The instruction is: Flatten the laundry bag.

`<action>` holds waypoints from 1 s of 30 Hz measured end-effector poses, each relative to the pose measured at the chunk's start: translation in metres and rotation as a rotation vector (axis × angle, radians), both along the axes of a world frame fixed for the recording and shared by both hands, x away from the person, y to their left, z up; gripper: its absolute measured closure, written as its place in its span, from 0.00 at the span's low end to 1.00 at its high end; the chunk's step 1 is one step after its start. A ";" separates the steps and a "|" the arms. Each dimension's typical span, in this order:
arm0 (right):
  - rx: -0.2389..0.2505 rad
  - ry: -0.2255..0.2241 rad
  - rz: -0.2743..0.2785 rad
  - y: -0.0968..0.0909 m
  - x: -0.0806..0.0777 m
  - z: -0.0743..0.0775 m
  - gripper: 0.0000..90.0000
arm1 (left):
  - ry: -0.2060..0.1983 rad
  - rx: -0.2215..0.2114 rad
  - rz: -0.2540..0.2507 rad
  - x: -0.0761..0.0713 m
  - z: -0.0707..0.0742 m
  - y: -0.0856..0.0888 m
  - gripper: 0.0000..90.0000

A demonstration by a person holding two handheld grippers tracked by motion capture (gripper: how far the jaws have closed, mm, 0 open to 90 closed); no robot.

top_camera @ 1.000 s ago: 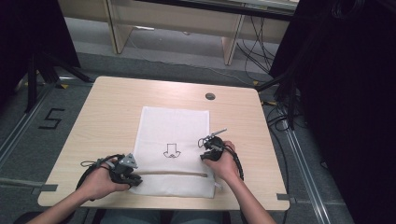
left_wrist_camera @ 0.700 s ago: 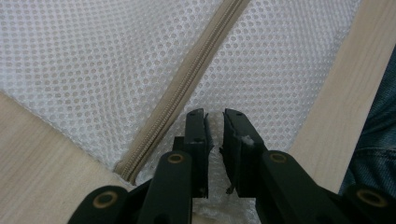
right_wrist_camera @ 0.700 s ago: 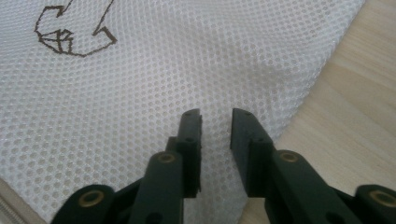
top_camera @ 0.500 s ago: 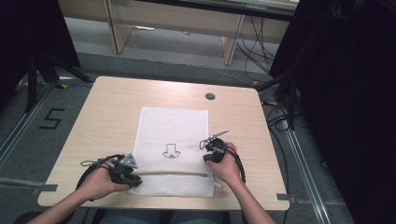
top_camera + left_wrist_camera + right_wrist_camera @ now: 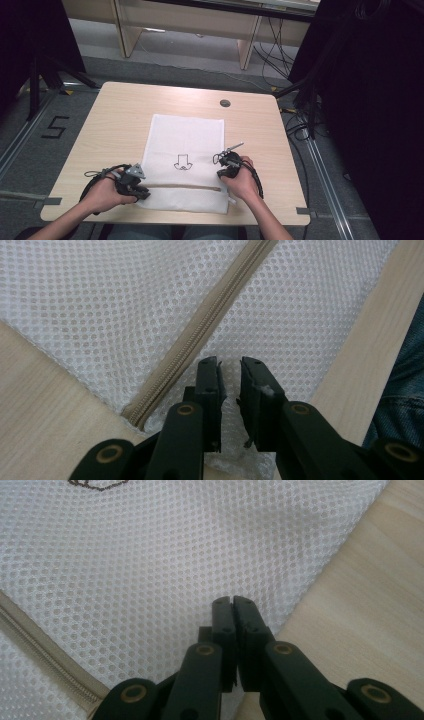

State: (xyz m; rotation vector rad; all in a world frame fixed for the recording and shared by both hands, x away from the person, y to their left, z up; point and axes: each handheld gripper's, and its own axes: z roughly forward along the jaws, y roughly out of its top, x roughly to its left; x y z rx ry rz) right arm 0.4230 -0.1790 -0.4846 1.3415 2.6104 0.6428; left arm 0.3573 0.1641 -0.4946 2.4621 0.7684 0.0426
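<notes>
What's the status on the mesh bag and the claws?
Left claw slightly parted on the white mesh zip bag. Right claw shut at the bag's edge. Beige zipper closed. Nothing in the way.

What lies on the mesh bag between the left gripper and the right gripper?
In the high view, the bag's beige zipper runs across the white mesh bag from the left gripper towards the right gripper.

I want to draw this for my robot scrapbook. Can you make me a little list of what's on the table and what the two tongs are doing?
table: light wooden table
thing: white mesh laundry bag, lying flat
zipper: beige zipper across the bag's near end
picture: small dark drawing on the bag
left tongs: slightly apart, over the mesh beside the zipper's end
right tongs: shut, at the bag's right edge; whether they pinch mesh is unclear
</notes>
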 end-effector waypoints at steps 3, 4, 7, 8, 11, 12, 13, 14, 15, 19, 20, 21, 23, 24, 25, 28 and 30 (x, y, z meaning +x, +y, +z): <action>-0.005 0.007 0.003 0.002 -0.001 0.000 0.99 | 0.006 -0.018 0.025 -0.001 -0.001 0.000 0.86; -0.005 0.007 0.003 0.002 -0.001 0.000 0.99 | 0.006 -0.018 0.025 -0.001 -0.001 0.000 0.86; -0.012 0.007 0.000 0.003 -0.003 0.001 0.99 | 0.007 -0.020 0.035 -0.001 -0.001 0.000 0.85; -0.010 0.001 0.007 0.003 -0.002 0.000 0.99 | 0.006 -0.004 0.020 0.000 0.000 0.001 0.85; 0.005 0.024 -0.013 0.001 -0.002 0.001 0.97 | 0.009 0.008 0.015 0.000 0.001 0.003 0.85; 0.016 0.015 -0.013 -0.002 0.000 0.002 0.94 | 0.007 0.009 0.010 0.001 0.001 0.003 0.85; 0.016 0.015 -0.013 -0.002 0.000 0.002 0.94 | 0.009 -0.009 0.028 0.000 0.000 0.003 0.85; 0.019 -0.011 -0.017 -0.004 -0.001 0.004 0.92 | 0.008 0.000 0.018 0.001 0.001 0.004 0.84; 0.028 -0.032 -0.012 -0.006 0.000 0.007 0.90 | 0.007 -0.016 0.037 0.001 0.000 0.004 0.84; 0.065 -0.066 -0.045 -0.019 -0.002 0.016 0.84 | -0.023 -0.010 0.008 0.003 0.006 0.004 0.81; 0.090 -0.066 -0.057 -0.025 -0.003 0.017 0.83 | -0.025 -0.023 0.010 0.003 0.007 0.004 0.80; 0.095 -0.062 -0.066 -0.028 -0.004 0.018 0.82 | -0.029 -0.040 0.018 0.003 0.008 0.003 0.79; 0.108 -0.052 -0.080 -0.034 -0.005 0.018 0.79 | -0.036 -0.095 0.044 0.002 0.008 -0.001 0.76; 0.112 -0.066 -0.075 -0.037 -0.005 0.016 0.77 | -0.057 -0.090 0.009 0.005 0.009 0.000 0.72; 0.112 -0.057 -0.098 -0.038 -0.007 0.016 0.75 | -0.060 -0.139 0.046 0.003 0.007 -0.004 0.68; 0.106 -0.072 -0.094 -0.042 -0.007 0.014 0.75 | -0.064 -0.189 0.100 0.005 0.005 -0.009 0.58; 0.109 -0.078 -0.094 -0.041 -0.008 0.014 0.77 | -0.081 -0.214 0.106 0.007 0.005 -0.014 0.47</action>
